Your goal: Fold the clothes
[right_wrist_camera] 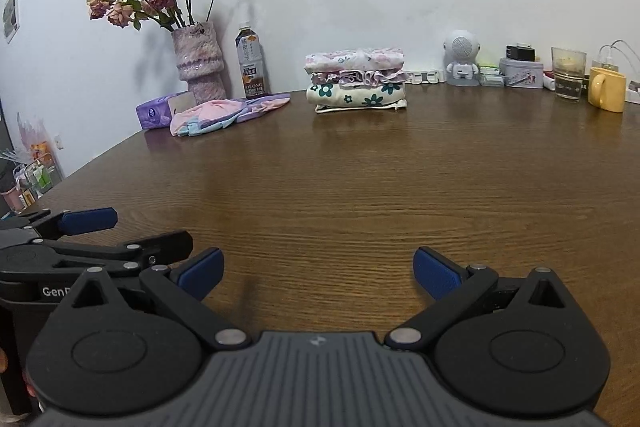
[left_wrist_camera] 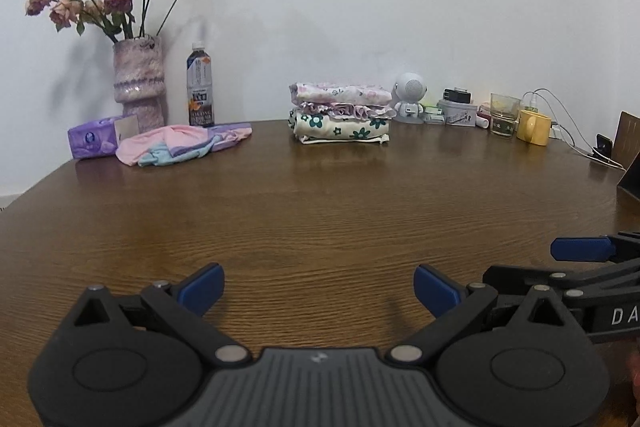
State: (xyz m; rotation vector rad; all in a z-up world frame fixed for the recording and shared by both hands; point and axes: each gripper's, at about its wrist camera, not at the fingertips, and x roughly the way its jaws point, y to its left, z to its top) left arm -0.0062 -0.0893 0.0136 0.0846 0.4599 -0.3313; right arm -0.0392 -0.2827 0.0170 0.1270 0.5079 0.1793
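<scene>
Both claws hovering released over the bare brown wooden table, garment not yet taken.

The crumpled pink-and-blue garment is lying far-left beside the purple tissue pack; reaching could be dragging that pack or nudging the bottle. Left gripper and right gripper are sitting level, side by side, jaws wide.
</scene>
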